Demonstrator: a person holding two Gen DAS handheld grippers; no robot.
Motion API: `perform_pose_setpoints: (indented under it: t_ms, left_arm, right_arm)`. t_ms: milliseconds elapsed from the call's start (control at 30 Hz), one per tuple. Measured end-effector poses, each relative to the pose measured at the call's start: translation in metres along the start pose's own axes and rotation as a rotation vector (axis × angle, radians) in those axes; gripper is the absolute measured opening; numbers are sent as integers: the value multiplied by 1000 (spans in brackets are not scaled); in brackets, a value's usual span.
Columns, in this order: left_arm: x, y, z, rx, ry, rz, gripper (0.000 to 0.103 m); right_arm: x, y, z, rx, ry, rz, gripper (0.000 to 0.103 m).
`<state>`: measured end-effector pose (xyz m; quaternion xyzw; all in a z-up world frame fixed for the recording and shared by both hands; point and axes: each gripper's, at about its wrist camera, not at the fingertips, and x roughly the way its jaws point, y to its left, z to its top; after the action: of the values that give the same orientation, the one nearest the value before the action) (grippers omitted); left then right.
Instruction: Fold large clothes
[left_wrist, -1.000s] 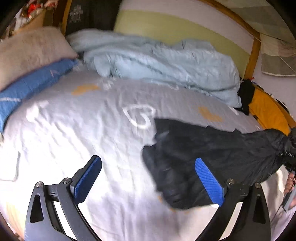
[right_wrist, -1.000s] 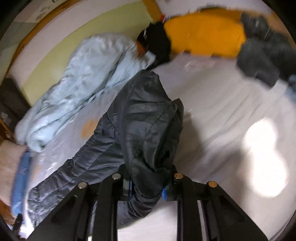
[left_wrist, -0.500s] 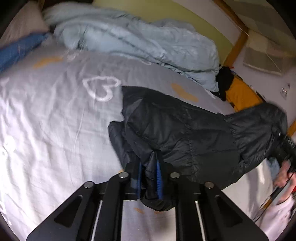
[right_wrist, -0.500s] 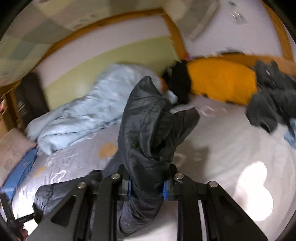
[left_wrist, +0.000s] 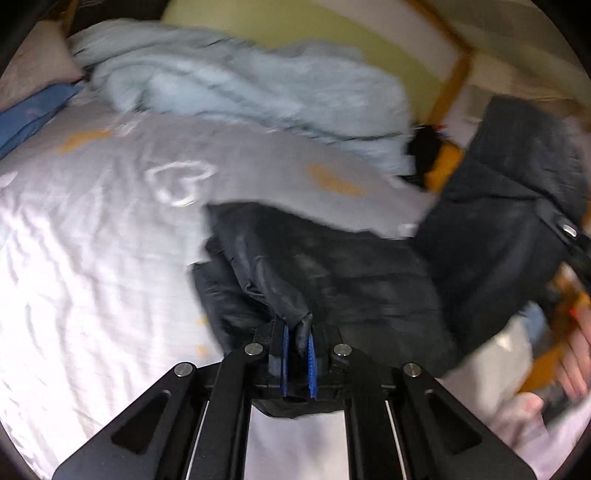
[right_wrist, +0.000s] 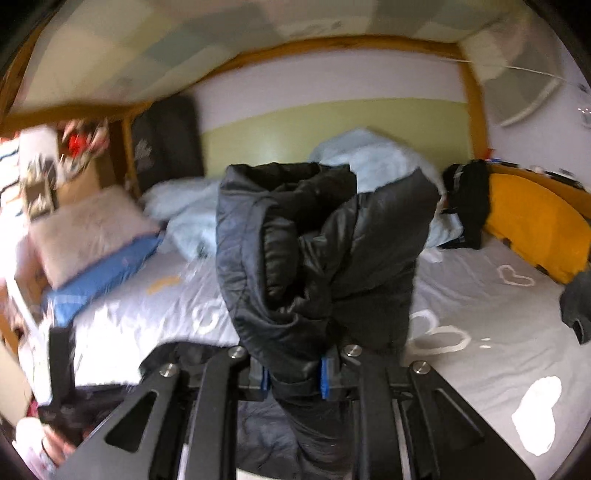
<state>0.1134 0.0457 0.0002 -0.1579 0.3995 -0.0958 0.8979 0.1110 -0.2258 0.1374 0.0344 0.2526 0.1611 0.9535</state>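
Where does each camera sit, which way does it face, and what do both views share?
Left wrist: on the left gripper, looking down across the grey heart-print bedsheet; jaws shut on the black padded jacket; a hand shows at right.
Right wrist: on the right gripper, facing the green-striped wall; jaws closing, pressing on a raised jacket fold.
Shared: jacket, bedsheet, pale blue quilt.

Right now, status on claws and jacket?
Left claw shut on black jacket. Right claw gripping it, closing. Blue quilt behind, apart.
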Motion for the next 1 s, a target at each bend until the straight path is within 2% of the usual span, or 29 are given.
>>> perform_pose_setpoints:
  t_ms: [100,200,333,400,500,533,567,700,733,800,867,967,1000]
  left_arm:
    - [28,19,-1,-45,31,84,8]
    - [45,23,-2,-58,49,97,9]
    - [45,24,-4,-53,44,99,9]
    - [45,29,-4,-74,47,84,10]
    - [46,30,-4,-76,48,80,10]
    - [45,28,-3,-68,46,86,10]
    - [46,28,-3,-57,45,95,11]
    - [45,24,-4,-30,37,119,12]
    - [45,24,-4,-29,37,120,12]
    - [45,23,-5,-26,36,122,12]
    - [44,22,-6,-25,36,121,13]
    - [45,22,-6,-27,39,117,13]
    - [45,22,-6,-30,40,114,13]
  right_arm:
    - [32,24,-19,-47,66,36,18]
    - [59,36,-41,-37,149,107,18]
    - [74,44,-67,-92,225,159,22]
    - [74,44,-72,-112,238,183,29]
    - [61,32,-67,-67,197,181,55]
    - [55,29,-64,-42,171,176,68]
    - [46,22,-59,-13,132,175,72]
    - [16,-3,-42,50,-6,99,79]
    - [10,-14,-37,74,-51,55,83]
    - [6,-34,-33,124,-88,-7,85]
    - [12,-54,-27,188,-67,-46,86]
    - [44,-82,-22,226,52,-186,86]
    - [56,-92,-24,247,88,-201,86]
